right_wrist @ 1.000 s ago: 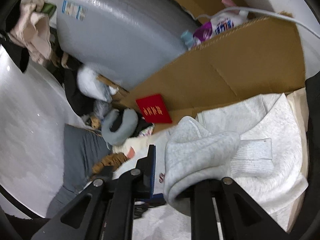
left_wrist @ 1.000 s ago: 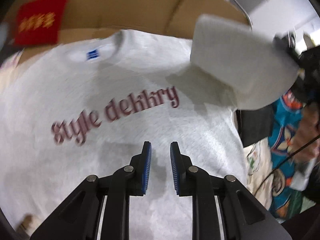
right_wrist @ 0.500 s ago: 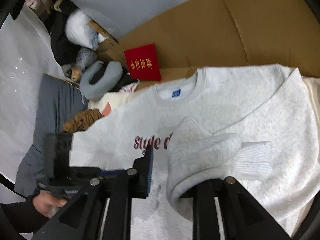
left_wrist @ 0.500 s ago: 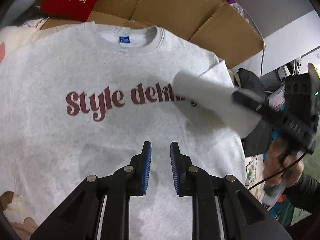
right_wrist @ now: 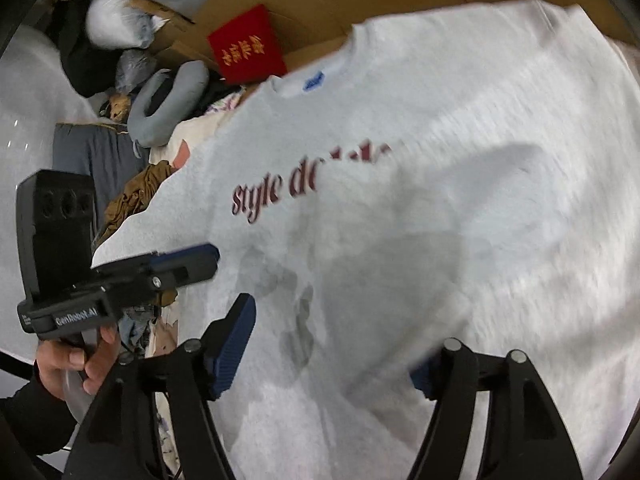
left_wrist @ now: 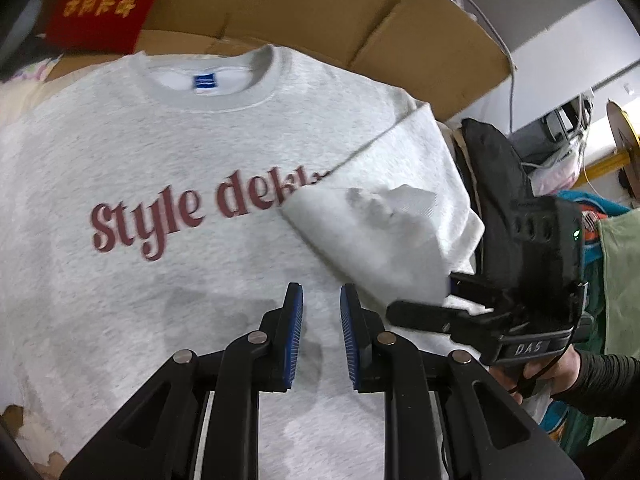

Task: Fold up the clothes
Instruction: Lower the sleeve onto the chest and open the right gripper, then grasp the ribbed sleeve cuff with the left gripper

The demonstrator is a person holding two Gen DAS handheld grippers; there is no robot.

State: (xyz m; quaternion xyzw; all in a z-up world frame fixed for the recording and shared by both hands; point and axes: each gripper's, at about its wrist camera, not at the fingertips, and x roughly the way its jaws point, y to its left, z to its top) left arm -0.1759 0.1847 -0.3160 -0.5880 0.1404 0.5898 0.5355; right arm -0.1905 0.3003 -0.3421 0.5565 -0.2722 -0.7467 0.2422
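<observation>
Flattened cardboard boxes (left_wrist: 320, 12) back our grey sweatshirt (left_wrist: 160, 160), lying flat, chest up. Soft, limp fleece; we'd grip the sleeve cuff (left_wrist: 400, 204) at three o'clock. Left tongs (left_wrist: 321, 336) narrowly parted, empty; right tongs (right_wrist: 336, 348) wide, empty.

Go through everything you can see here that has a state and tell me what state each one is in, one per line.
Light grey sweatshirt with maroon lettering: spread flat, front up, not yet folded.
Right sleeve: laid across the chest, covering the end of the lettering.
Left gripper: open, empty, above the sweatshirt.
Right gripper: open wide, sleeve between its fingers.
Brown cardboard box: flaps open.
Red booklet with gold characters: closed.
</observation>
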